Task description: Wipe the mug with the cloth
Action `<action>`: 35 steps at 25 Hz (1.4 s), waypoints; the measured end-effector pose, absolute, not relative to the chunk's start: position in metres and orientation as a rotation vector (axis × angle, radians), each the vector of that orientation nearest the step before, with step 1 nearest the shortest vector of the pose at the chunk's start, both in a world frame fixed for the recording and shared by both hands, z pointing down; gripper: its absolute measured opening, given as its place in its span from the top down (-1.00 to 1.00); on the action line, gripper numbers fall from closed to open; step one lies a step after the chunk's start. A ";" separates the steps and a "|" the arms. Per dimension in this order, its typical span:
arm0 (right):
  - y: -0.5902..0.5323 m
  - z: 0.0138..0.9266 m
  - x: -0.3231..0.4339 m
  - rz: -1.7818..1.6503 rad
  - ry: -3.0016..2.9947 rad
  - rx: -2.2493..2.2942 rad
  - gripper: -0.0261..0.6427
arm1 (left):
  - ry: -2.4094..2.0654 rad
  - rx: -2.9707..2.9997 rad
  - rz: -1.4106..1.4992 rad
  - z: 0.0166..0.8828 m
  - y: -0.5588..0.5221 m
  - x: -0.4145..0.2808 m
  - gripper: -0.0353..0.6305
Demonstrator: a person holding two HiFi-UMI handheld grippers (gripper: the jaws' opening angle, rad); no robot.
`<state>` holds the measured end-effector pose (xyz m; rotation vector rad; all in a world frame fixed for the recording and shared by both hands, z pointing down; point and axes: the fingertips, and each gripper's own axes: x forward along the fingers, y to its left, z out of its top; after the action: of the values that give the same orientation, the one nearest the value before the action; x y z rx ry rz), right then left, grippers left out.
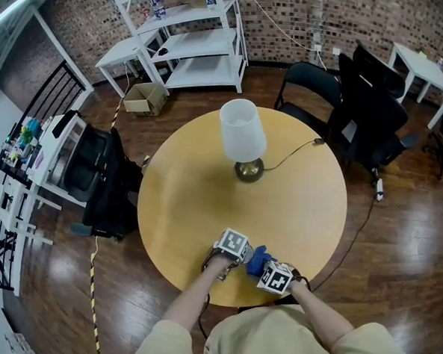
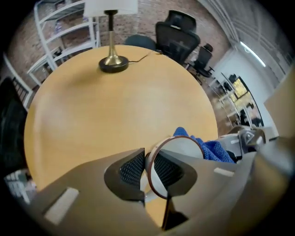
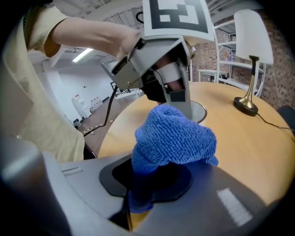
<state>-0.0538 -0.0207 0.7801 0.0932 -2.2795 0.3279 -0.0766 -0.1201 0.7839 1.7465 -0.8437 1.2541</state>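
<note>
A white mug [image 2: 179, 150] with a thin brown rim stands near the front edge of the round wooden table [image 1: 193, 204]. My left gripper [image 2: 146, 173] is shut on the mug's rim, one pad inside the wall and one outside. A blue cloth [image 3: 175, 138] is bunched in my right gripper [image 3: 147, 184], which is shut on it. The cloth hangs just to the right of the mug [image 3: 199, 110], close against it. In the head view the left gripper [image 1: 237, 252] and right gripper [image 1: 268, 271] sit side by side with the cloth [image 1: 256, 259] between them; the mug is hidden there.
A table lamp [image 1: 243, 137] with a white shade and brass base stands at the far side of the table, its cord [image 1: 295, 151] running off to the right. Black office chairs [image 1: 368, 119] and white shelving [image 1: 198, 39] stand around the table.
</note>
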 end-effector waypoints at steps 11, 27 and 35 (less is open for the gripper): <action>-0.024 0.786 -0.055 0.397 -2.298 0.153 0.70 | -1.098 1.395 0.978 0.792 -0.108 -0.095 0.74; -0.026 0.781 -0.055 0.408 -2.346 0.127 0.70 | 0.050 2.471 1.919 0.757 -0.114 -0.037 0.25; -0.030 0.782 -0.046 0.440 -2.323 0.149 0.70 | -0.156 2.393 1.784 0.763 -0.120 -0.033 0.69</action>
<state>-0.0457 -0.0304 0.7821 0.1488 -2.3234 0.4398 -0.0334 -0.1205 0.7630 2.3934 -0.1563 1.7836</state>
